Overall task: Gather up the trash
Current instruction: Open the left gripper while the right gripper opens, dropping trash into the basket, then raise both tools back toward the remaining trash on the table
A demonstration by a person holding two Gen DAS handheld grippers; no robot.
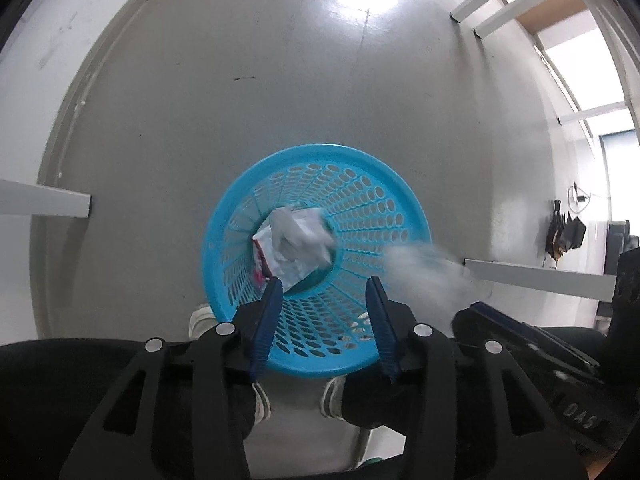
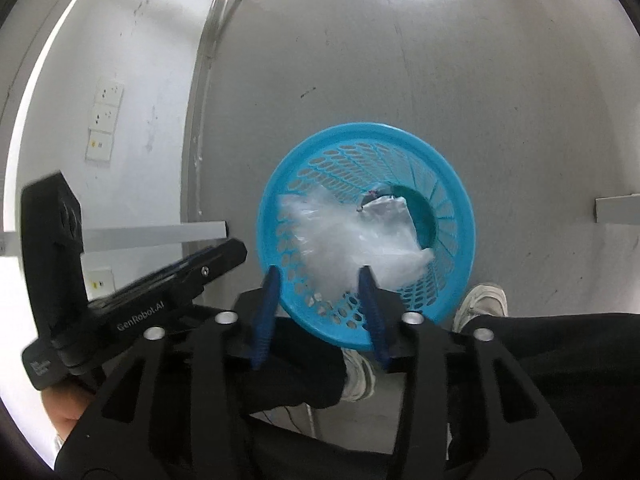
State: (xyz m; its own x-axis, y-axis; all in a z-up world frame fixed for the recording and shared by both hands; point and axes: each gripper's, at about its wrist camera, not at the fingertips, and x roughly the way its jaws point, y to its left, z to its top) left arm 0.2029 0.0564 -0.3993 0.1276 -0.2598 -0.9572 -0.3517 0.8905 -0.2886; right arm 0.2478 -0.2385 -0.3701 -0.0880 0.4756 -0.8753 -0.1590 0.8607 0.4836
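Below both my tongs spreads a grey floor (image 1: 240,80), meeting a white wall (image 2: 120,40) with a column of socket plates (image 2: 102,122) on my left side. On that floor stands a blue perforated plastic basket (image 1: 404,200), seen from above in both views, just ahead of my white shoes (image 2: 484,300). Crumpled white paper and wrappers (image 1: 296,240), one with a pink edge, lie at its bottom.

A clear plastic bag (image 2: 348,236) hangs blurred over the basket's mouth, right in front of my right gripper (image 2: 320,280). Its blue fingers (image 2: 268,300) stand apart with the bag's lower end between them; whether either one touches it I cannot tell through the blur. From the left camera the same bag shows as a pale smear past the basket's right rim.

My left gripper (image 1: 324,292) hovers over the basket's near rim, its blue fingers (image 1: 270,308) spread wide with nothing between them.
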